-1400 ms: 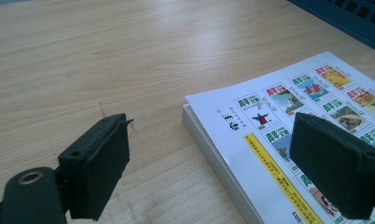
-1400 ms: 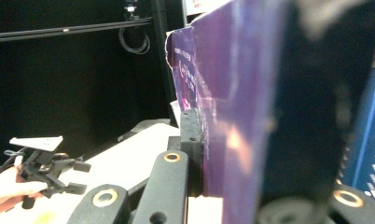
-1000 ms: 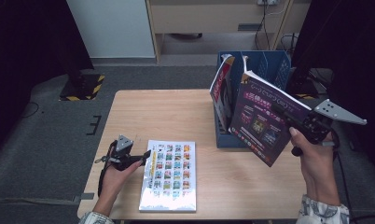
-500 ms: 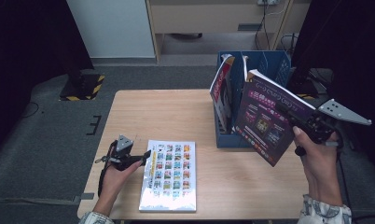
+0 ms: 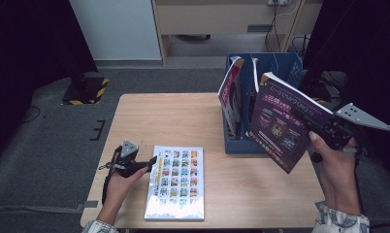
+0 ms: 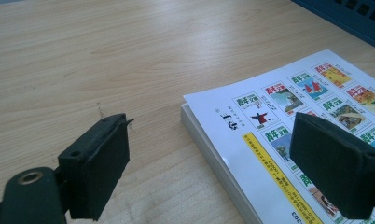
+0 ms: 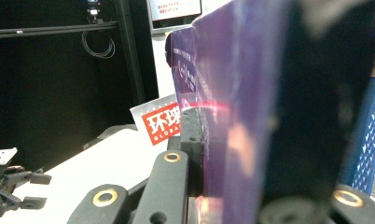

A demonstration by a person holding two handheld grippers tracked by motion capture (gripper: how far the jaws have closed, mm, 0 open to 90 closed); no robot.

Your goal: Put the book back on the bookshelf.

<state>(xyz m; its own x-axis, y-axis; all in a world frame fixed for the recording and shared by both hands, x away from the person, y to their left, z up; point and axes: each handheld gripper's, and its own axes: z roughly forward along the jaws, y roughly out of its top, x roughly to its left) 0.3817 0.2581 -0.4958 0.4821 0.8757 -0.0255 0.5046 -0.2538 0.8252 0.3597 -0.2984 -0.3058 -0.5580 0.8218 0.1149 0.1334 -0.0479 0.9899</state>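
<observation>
Right gripper (image 5: 313, 125), at the right of the high view, pinches the right edge of a purple magazine (image 5: 285, 121), held in the air over the table's (image 5: 183, 116) right end, just in front of the blue file box (image 5: 273, 73). Magazine tilted, cover facing the camera, long axis running from upper left to lower right; small pale print on the cover, too fine to read. Right hand (image 5: 333, 165) comes up from the lower right edge, forearm near upright. In the right gripper view the purple cover (image 7: 237, 107) sits clamped between the jaws; behind it a red-and-white cover (image 7: 161, 122) reads "GLOBA".

Left gripper (image 5: 152, 162), lower left of the high view, lies low over the table pointing right, jaws spread and empty, one either side of the white booklet's (image 5: 176, 180) near corner. Booklet (image 6: 288, 135) flat, long axis toward the camera, rows of small colour pictures with green characters.
</observation>
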